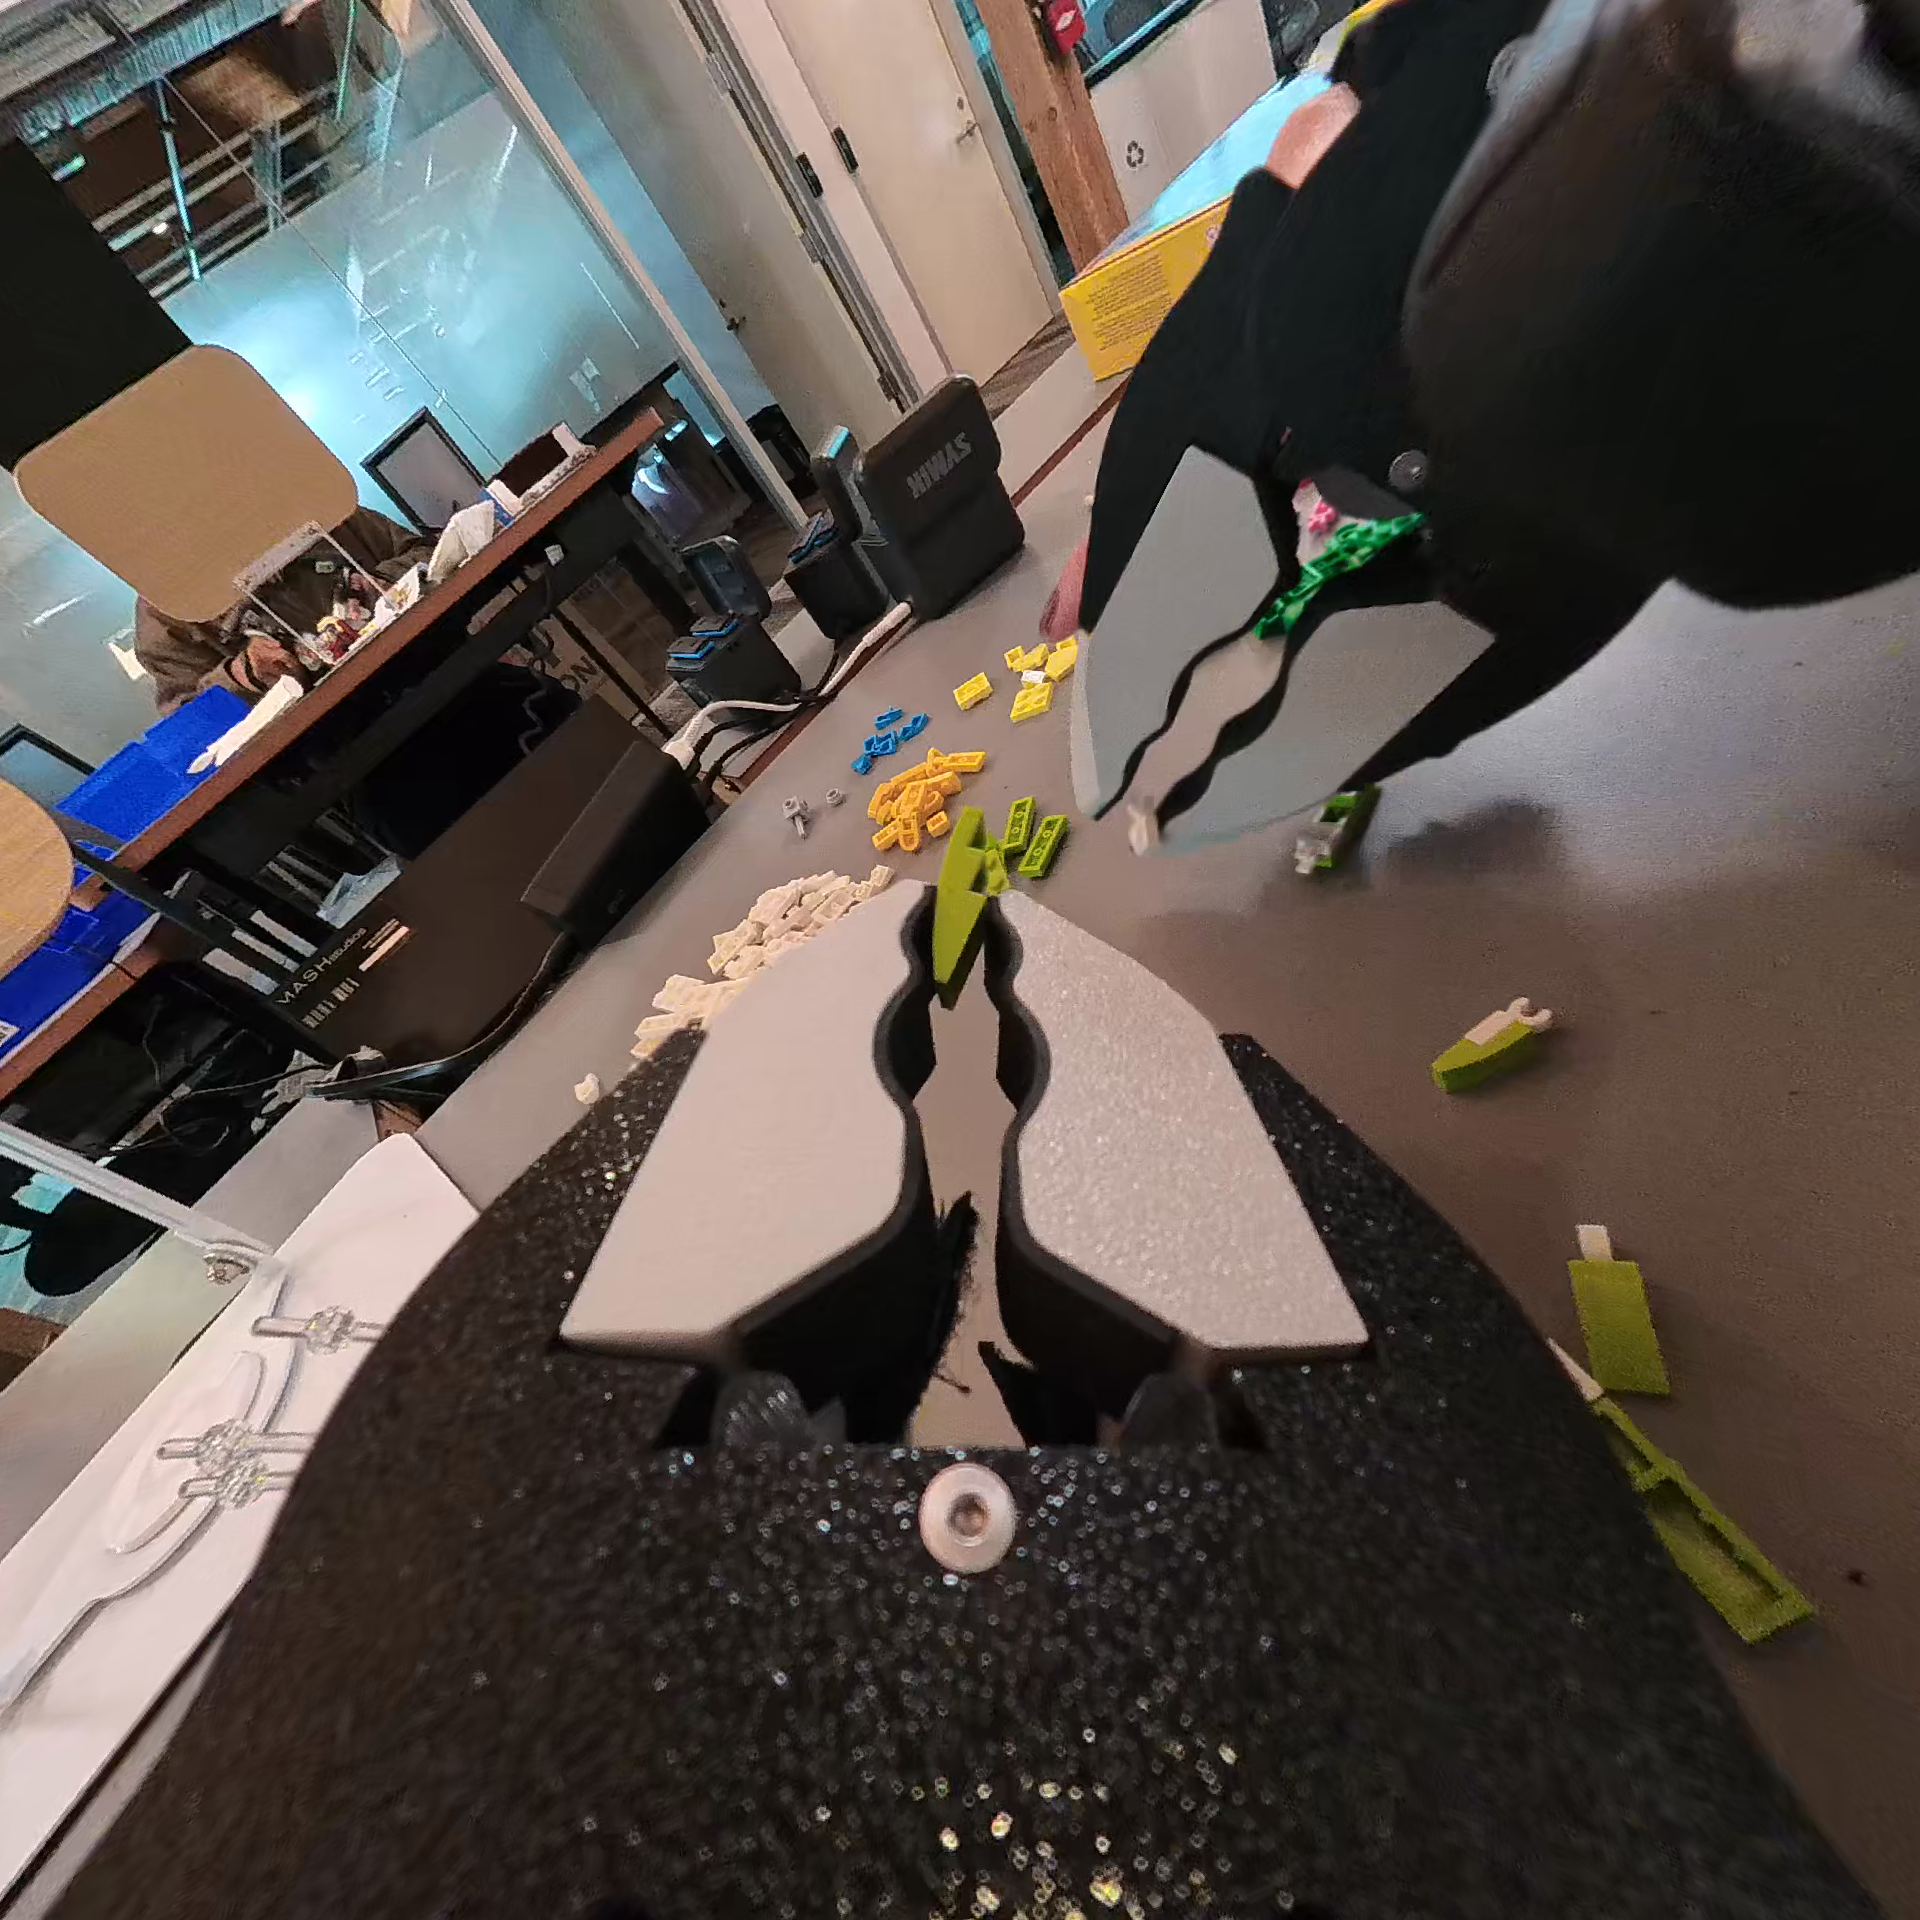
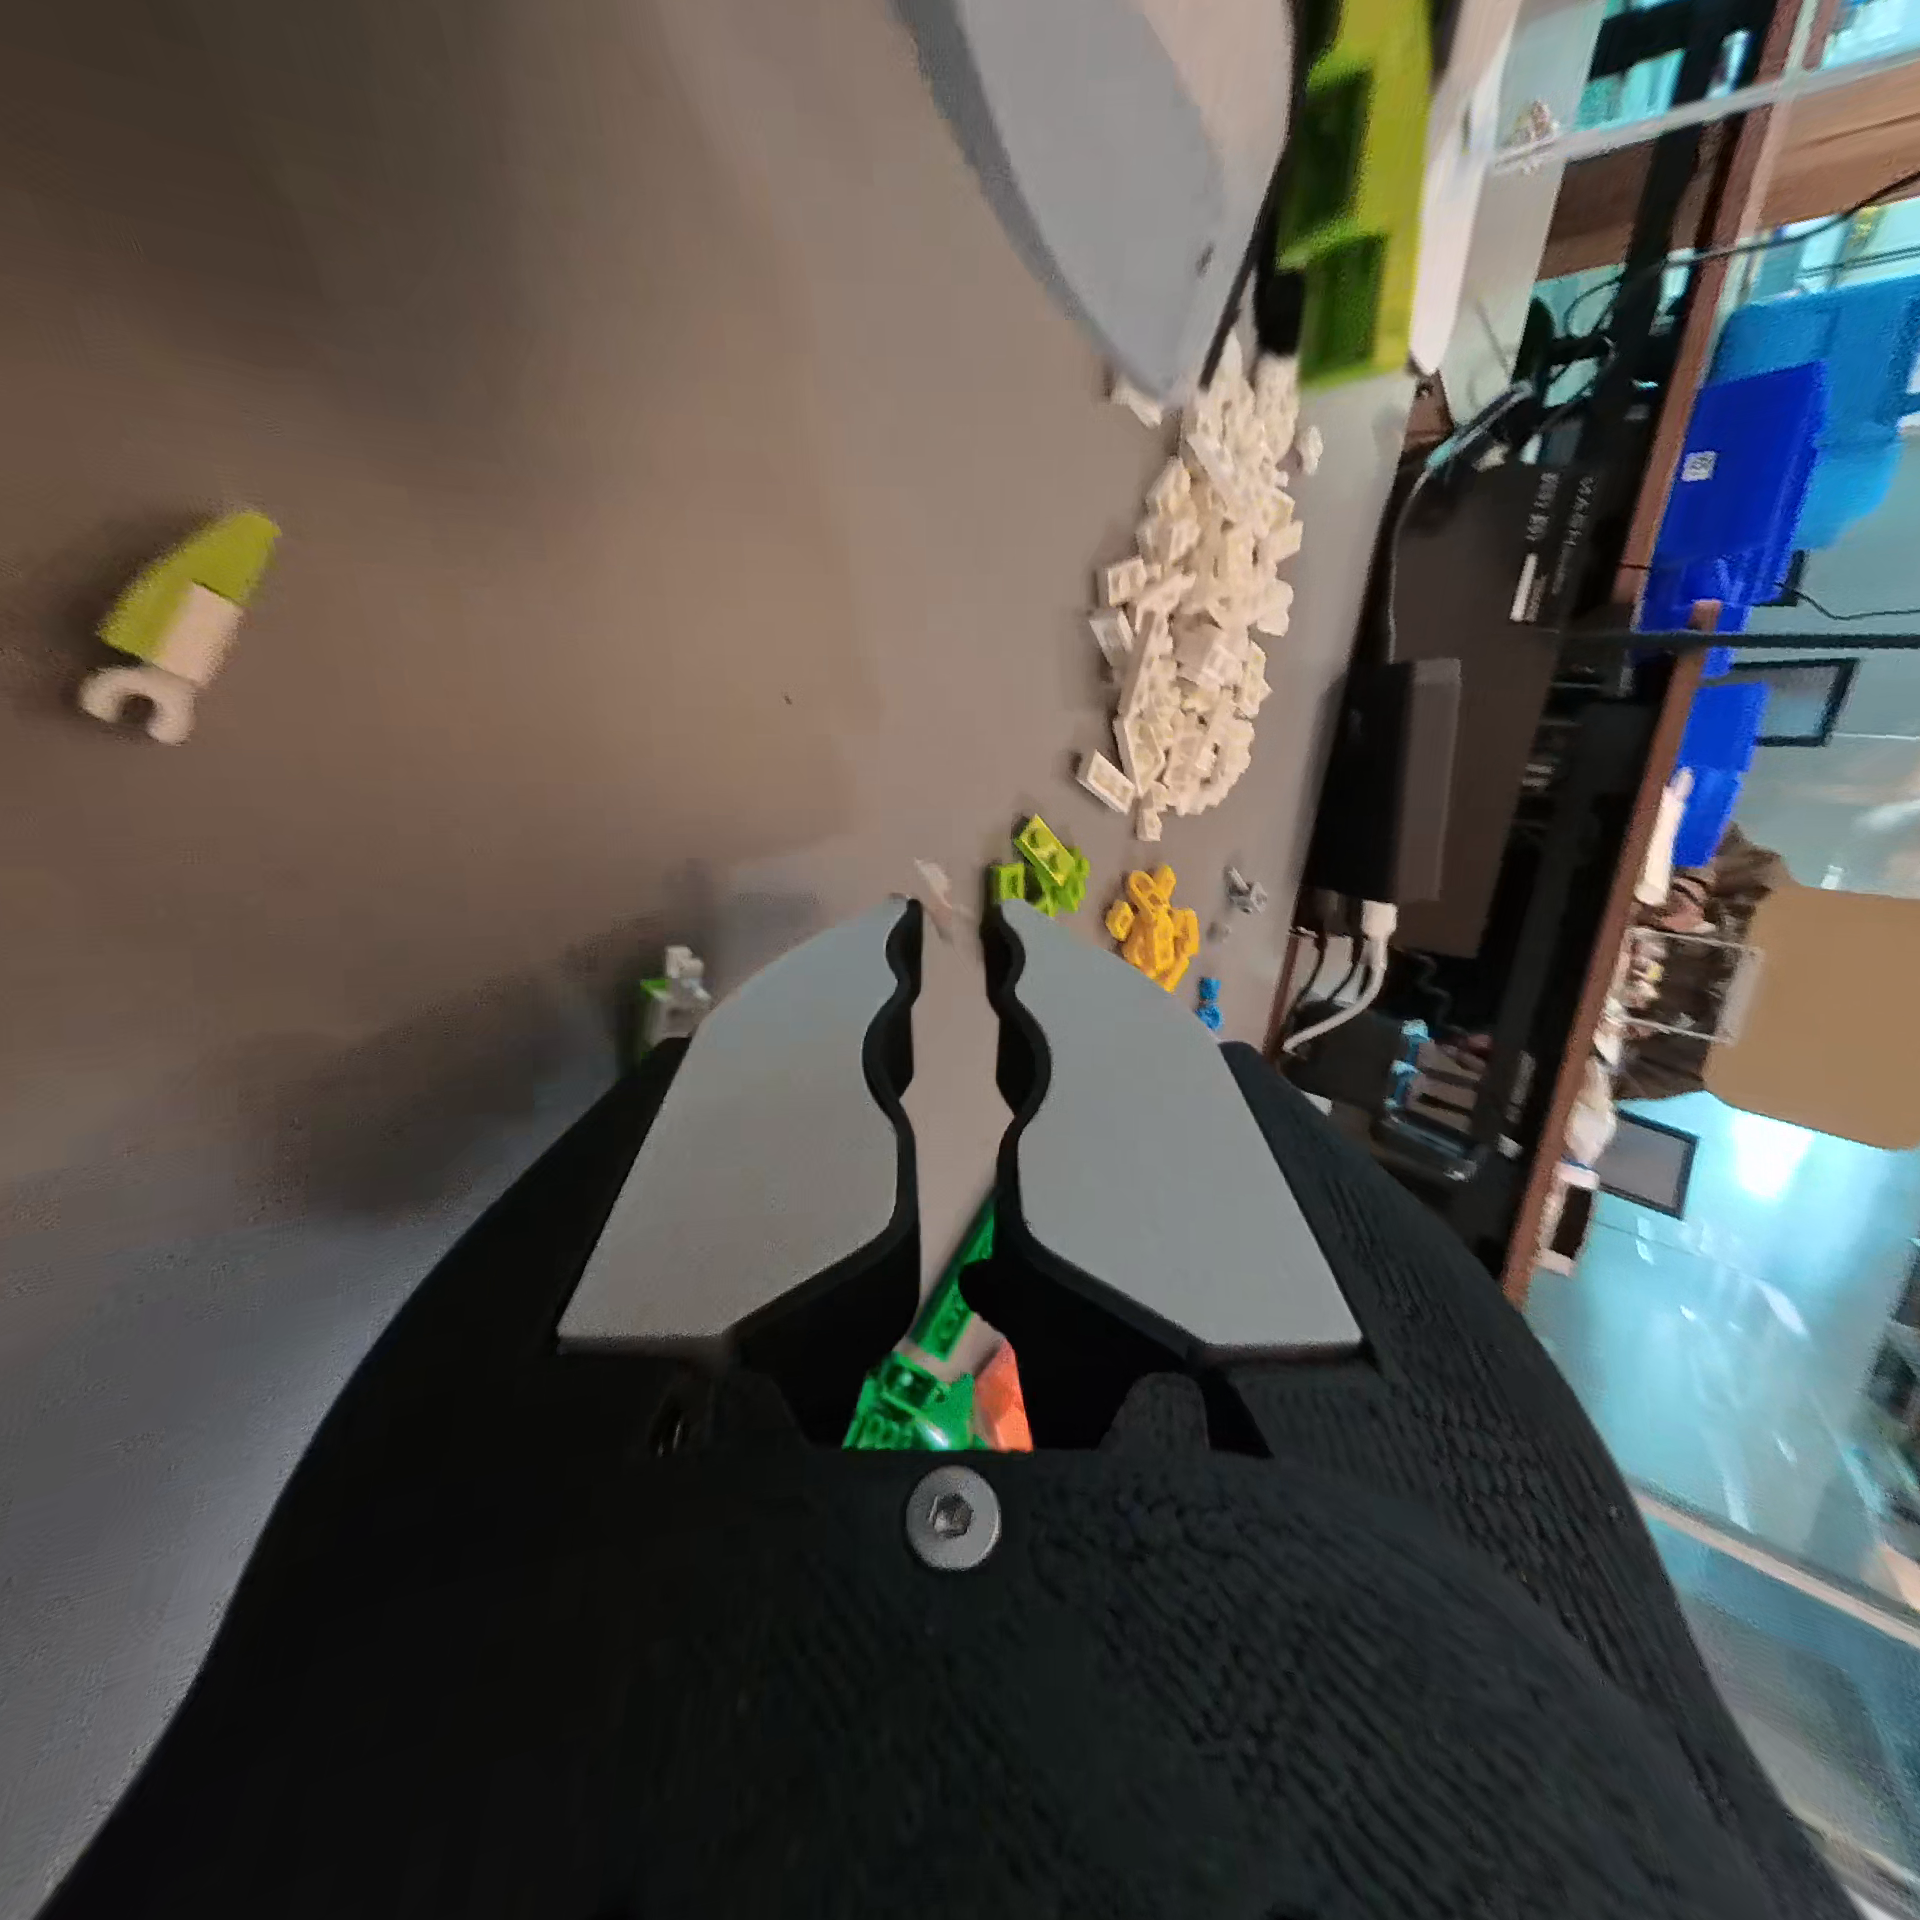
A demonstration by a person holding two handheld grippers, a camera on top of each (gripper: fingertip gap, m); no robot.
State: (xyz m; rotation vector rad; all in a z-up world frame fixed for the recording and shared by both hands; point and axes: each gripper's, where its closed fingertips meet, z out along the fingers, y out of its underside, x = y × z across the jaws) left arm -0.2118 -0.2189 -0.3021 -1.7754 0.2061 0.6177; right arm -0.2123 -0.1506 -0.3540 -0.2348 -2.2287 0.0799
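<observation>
Lime-green wedge-shaped plastic brick [image 1: 961, 914] stands clamped upright between the left gripper [image 1: 961, 909]'s grey textured fingertips, above the grey matte table [image 1: 1558, 831]. Right gripper [image 1: 1143, 821], at far right, pinches a tiny white plastic piece [image 1: 1141, 821] at its tips. White brick heap [image 1: 769, 935] lies left.

Grey tabletop [image 1: 1558, 831]; glass partition [image 1: 416, 260]; white doors [image 1: 904, 156]; wooden desk [image 1: 436, 603] behind.
</observation>
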